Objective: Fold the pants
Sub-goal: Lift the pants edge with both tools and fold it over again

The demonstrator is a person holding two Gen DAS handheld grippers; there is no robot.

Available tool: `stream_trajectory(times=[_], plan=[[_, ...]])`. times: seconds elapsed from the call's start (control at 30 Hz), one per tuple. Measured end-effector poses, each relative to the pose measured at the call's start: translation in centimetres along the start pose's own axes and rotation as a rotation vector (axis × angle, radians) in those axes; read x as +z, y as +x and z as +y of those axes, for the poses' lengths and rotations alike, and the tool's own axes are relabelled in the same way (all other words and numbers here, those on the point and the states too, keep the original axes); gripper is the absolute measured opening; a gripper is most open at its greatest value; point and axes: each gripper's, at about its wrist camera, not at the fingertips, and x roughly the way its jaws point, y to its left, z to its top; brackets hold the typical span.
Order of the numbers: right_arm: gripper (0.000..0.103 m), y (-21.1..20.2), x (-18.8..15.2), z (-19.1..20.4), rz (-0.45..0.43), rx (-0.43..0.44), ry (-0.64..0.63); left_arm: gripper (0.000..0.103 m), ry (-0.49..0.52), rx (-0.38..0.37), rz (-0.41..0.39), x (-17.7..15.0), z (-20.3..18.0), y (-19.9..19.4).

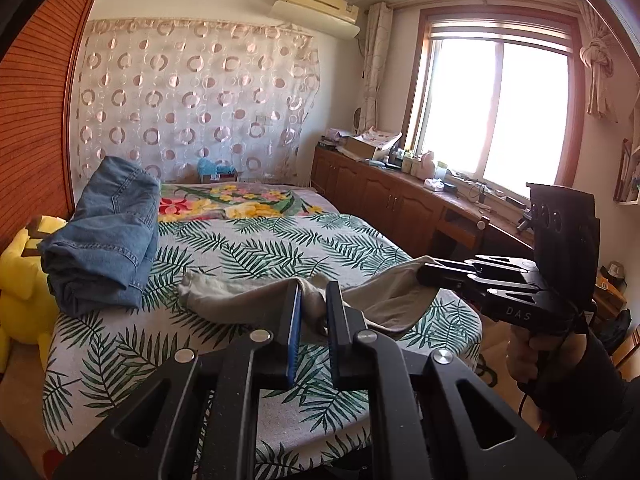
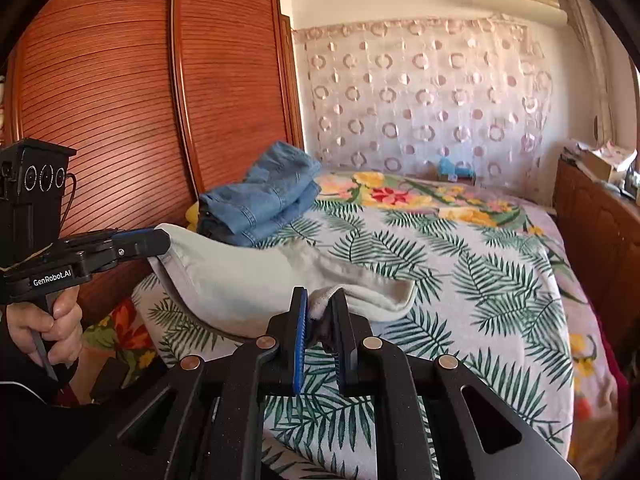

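Pale beige pants (image 1: 240, 300) hang lifted over the near end of the bed, stretched between both grippers. In the left wrist view my left gripper (image 1: 314, 300) is shut on a bunched edge of the cloth. The right gripper (image 1: 424, 274) pinches the other end at the right, a hand on its handle. From the right wrist camera, my right gripper (image 2: 320, 306) is shut on a fold of the pants (image 2: 240, 280). The left gripper (image 2: 162, 240) holds the far corner at the left. The cloth sags between them onto the sheet.
A stack of folded blue jeans (image 1: 104, 240) (image 2: 260, 204) lies at the bed's left side, by a yellow plush toy (image 1: 20, 280). The fern-print sheet (image 1: 280, 248) covers the bed. A wooden wardrobe (image 2: 120, 100) stands on the left and low cabinets (image 1: 380, 200) run under the window.
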Motion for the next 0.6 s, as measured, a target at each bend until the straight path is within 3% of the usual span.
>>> stream_trajectory(times=[0.27,0.6], plan=[[0.011,-1.0,0.1,0.5,-0.032,-0.007,-0.040,0.013,0.016,0.003,-0.033,0.4,-0.4,-1.1],[0.011,1.7,-1.0,-0.6,0.027,-0.035,-0.022,0.013,-0.029,0.026,0.036,-1.1,1.0,0.9]])
